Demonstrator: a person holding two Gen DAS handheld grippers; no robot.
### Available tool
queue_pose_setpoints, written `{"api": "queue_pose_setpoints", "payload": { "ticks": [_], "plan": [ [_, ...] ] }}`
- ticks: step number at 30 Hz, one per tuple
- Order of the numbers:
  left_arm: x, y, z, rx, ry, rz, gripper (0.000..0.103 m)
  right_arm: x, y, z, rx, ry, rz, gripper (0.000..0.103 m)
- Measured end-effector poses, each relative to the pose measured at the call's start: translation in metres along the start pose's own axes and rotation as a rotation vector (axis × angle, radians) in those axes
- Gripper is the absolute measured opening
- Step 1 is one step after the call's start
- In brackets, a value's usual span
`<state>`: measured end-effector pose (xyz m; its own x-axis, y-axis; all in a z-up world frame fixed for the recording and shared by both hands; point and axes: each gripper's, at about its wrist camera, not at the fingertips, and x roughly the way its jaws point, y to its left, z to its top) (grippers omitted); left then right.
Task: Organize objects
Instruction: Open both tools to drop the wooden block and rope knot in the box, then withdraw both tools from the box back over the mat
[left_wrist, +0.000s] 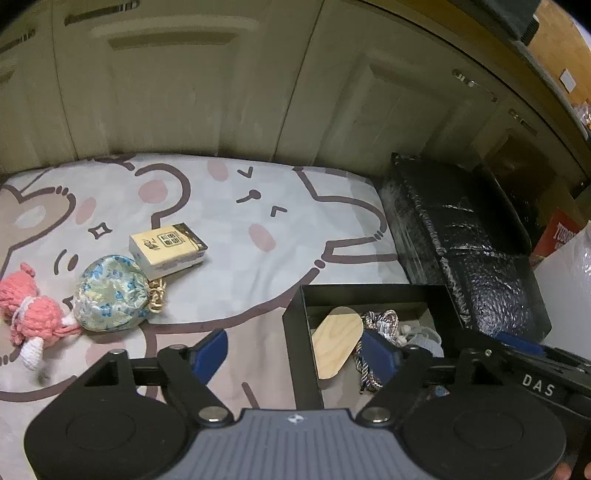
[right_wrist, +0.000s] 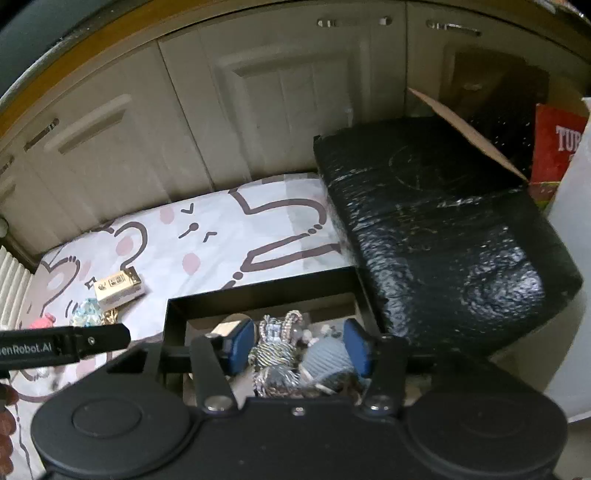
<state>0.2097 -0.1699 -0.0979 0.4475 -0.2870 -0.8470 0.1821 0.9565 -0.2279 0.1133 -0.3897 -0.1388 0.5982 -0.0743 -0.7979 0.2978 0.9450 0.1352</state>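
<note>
Box (left_wrist: 306, 332) sits on the bedsheet (left_wrist: 229, 258), already holding cords and a wooden piece. We hold both hand-held grippers wide and empty: right (right_wrist: 299, 345) over the box, left (left_wrist: 295, 350) astride its wall. Pouch (left_wrist: 110, 291), card box (left_wrist: 166, 249), pink doll (left_wrist: 29, 306) wait outside.

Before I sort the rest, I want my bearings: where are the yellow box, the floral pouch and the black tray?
yellow box (left_wrist: 162, 245): left wrist view, on its printed top face.
floral pouch (left_wrist: 110, 291): left wrist view, middle of the fabric.
black tray (left_wrist: 301, 339): left wrist view, on its left wall.
</note>
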Motion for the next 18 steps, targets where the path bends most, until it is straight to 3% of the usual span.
{"api": "queue_pose_setpoints", "payload": {
  "ticks": [8,18],
  "plan": [
    [-0.010,-0.004,-0.009,0.037,-0.027,0.031,0.101,-0.020,0.000,-0.006,-0.029,-0.025,-0.049,0.081],
    [-0.015,-0.008,-0.018,0.086,-0.029,0.100,0.103,-0.032,-0.008,-0.015,-0.038,-0.030,-0.106,0.095]
  ]
}}
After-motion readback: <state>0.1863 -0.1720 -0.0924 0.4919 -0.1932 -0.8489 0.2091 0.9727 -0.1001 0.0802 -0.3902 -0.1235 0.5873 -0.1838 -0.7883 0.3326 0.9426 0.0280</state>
